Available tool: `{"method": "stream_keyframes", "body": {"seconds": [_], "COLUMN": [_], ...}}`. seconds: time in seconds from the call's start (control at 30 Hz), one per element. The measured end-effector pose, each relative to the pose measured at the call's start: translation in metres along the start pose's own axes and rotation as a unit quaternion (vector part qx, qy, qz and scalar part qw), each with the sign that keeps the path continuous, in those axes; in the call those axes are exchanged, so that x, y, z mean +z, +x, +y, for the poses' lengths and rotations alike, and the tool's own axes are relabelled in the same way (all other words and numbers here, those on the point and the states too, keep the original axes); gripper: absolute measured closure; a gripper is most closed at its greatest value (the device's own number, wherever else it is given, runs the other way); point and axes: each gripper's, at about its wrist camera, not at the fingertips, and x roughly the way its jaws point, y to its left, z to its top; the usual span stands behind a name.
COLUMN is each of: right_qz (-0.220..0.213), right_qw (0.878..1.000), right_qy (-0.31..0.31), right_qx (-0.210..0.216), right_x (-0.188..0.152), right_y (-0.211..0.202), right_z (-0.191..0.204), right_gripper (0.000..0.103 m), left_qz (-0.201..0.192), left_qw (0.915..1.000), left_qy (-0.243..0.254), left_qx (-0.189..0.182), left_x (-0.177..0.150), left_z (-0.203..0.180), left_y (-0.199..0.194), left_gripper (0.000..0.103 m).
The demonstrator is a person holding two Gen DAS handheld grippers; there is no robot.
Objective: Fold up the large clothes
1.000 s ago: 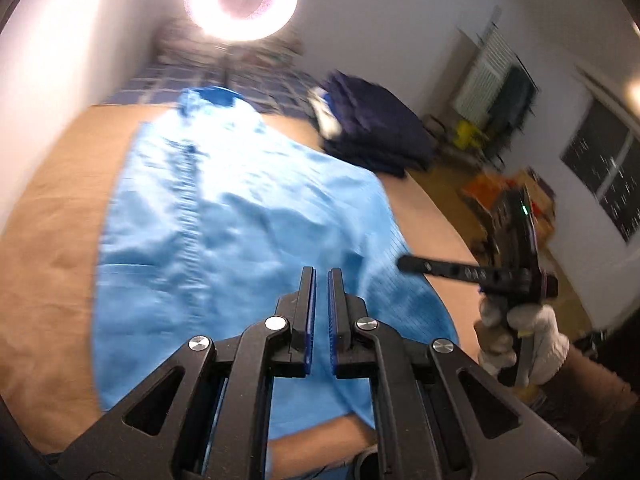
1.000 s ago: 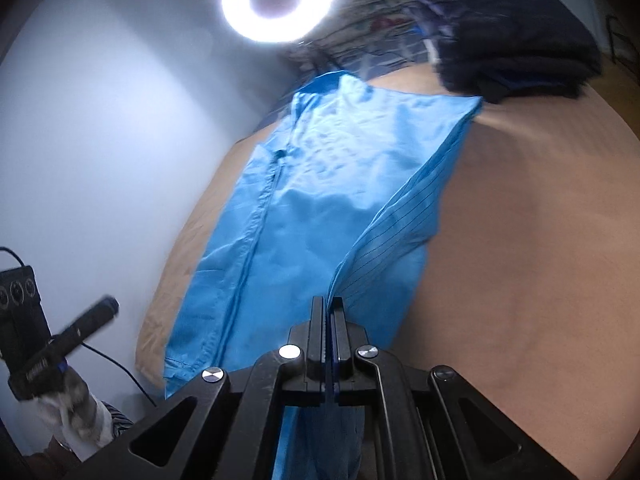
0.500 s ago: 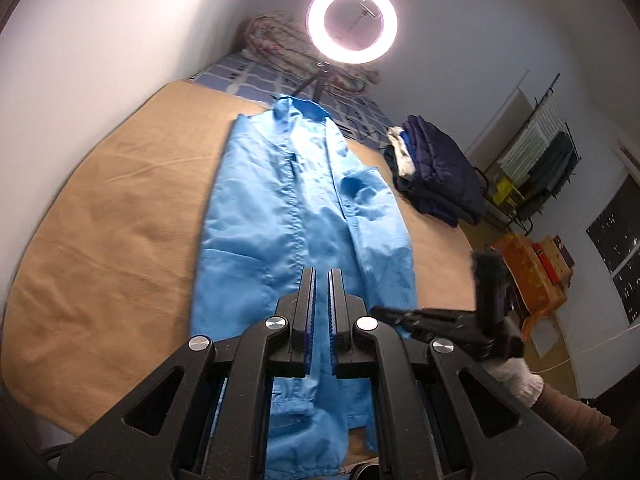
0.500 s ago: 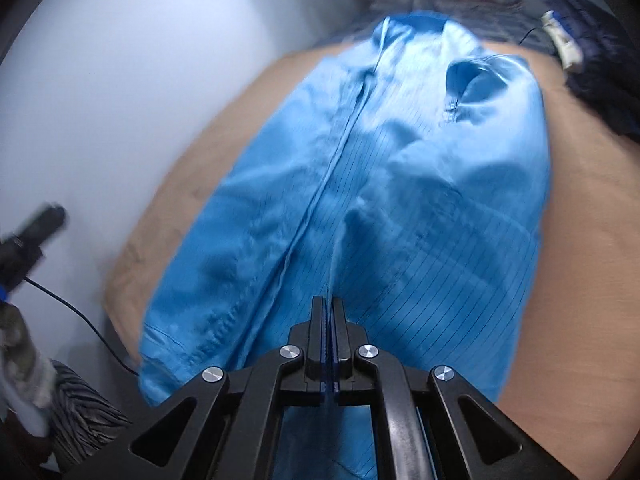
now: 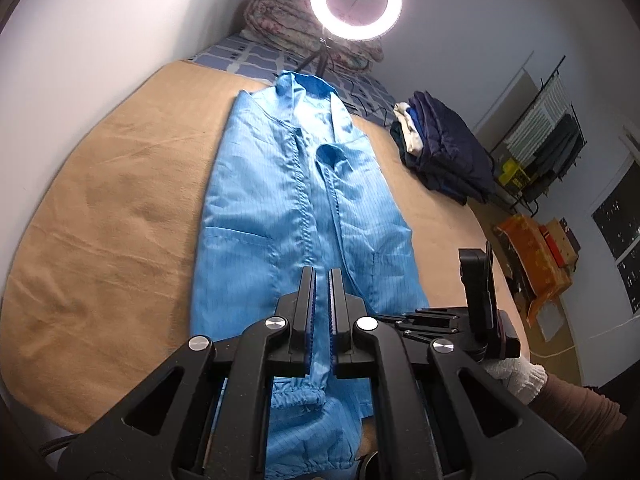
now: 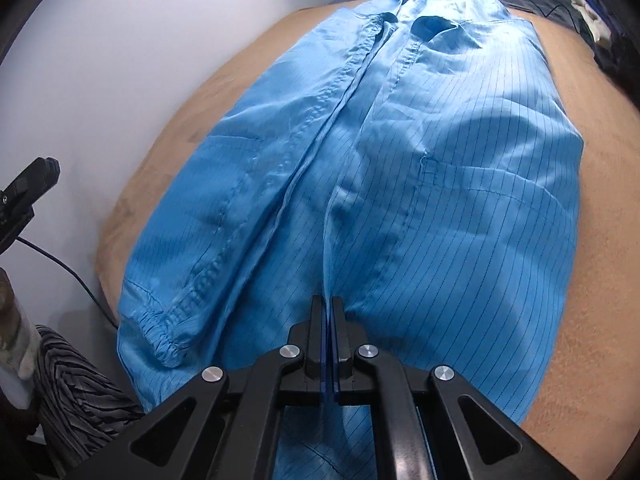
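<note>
A long light-blue striped garment [image 5: 280, 208] lies lengthwise on the tan bed cover [image 5: 100, 240], collar at the far end. Both of its sides are folded in toward the middle. My right gripper [image 6: 327, 300] is shut low over the garment [image 6: 460, 200] near its near end. A crease in the cloth runs straight into its tips. An elastic cuff [image 6: 164, 344] lies at the near left. My left gripper [image 5: 322, 272] hovers above the same end, jaws together with nothing between them. In the right wrist view the left gripper [image 6: 46, 168] is off to the left, clear of the cloth.
A pile of dark folded clothes [image 5: 444, 152] sits at the bed's far right. A ring light [image 5: 356, 0] and a rolled quilt [image 5: 288, 20] stand at the head. A drying rack [image 5: 548, 128] and an orange box [image 5: 532, 256] are on the floor to the right. A gloved hand [image 5: 516, 372] holds the right gripper.
The right gripper has come down and inward, and the garment's right side that hung from it now lies flat over the middle. The left gripper has pulled back toward the near end.
</note>
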Motion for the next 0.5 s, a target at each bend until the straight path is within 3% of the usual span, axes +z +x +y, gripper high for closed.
{"method": "stream_keyframes", "body": {"seconds": [0.1,0.13,0.17,0.23,0.37,0.5], "right_qz": [-0.002,-0.002,-0.009,-0.032,-0.091,-0.097], "right_qw": [1.0,0.999,0.999,0.997,0.993,0.989], "right_qy": [-0.004,-0.004,-0.004,0.006,0.046,0.105], "right_qx": [0.018,0.035,0.053,0.073,0.067,0.023], "right_x": [-0.002,-0.002,-0.003,-0.005,-0.018,-0.045], "right_y": [-0.007,-0.01,-0.019,-0.037,-0.079,-0.095], "right_z": [0.001,0.003,0.003,0.001,-0.027,-0.07], "right_gripper": [0.102,0.097,0.09,0.068,0.066,0.055], "left_qz": [0.009,0.013,0.019,0.028,0.057,0.1], "left_qw": [0.9999,0.9999,0.9997,0.9995,0.998,0.9941], "left_qy": [0.006,0.007,0.008,0.008,0.019,0.029], "left_qx": [-0.003,-0.005,-0.009,-0.015,-0.02,-0.03], "left_x": [-0.003,-0.004,-0.006,-0.012,-0.024,-0.041], "left_z": [-0.007,-0.008,-0.009,-0.012,-0.02,-0.03], "left_y": [0.007,0.009,0.012,0.017,0.033,0.058], "left_gripper": [0.099,0.09,0.073,0.061,0.061,0.061]}}
